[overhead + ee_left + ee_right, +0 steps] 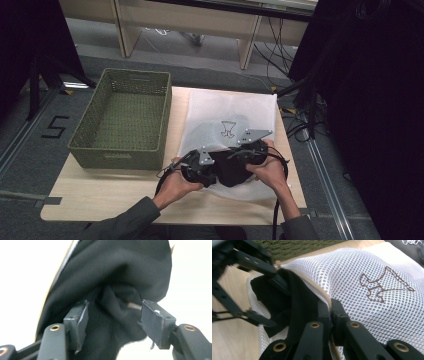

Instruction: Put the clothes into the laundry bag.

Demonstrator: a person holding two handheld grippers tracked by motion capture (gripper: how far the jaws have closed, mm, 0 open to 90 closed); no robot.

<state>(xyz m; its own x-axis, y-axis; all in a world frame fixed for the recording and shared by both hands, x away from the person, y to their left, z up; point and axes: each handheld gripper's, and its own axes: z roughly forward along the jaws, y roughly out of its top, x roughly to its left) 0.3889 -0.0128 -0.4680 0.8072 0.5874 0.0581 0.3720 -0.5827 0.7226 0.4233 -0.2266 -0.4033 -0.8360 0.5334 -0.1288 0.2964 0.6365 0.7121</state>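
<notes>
Black cloth [112,277], half stuffed into a white mesh laundry bag [235,107], sits near the front edge of the tabletop, toward its right corner. Looks like the packing step: garment going in through the zip opening. Left gripper [113,315] with jaws spread apart around a bunched fold of the cloth, not yet pinching it. Right gripper [331,312] with jaws pressed together on the bag's zip edge, holding the mouth up. Next move probably calls for closing on that fold and pushing it deeper while keeping the opening held wide; some risk of snagging the mesh. Green woven basket [125,117] stands empty at the left rear of the tabletop [100,192], just beside the bag. No readable brand; only a small brown stitched figure [384,285] on the mesh, and a "5" [54,127] marked on the floor.
</notes>
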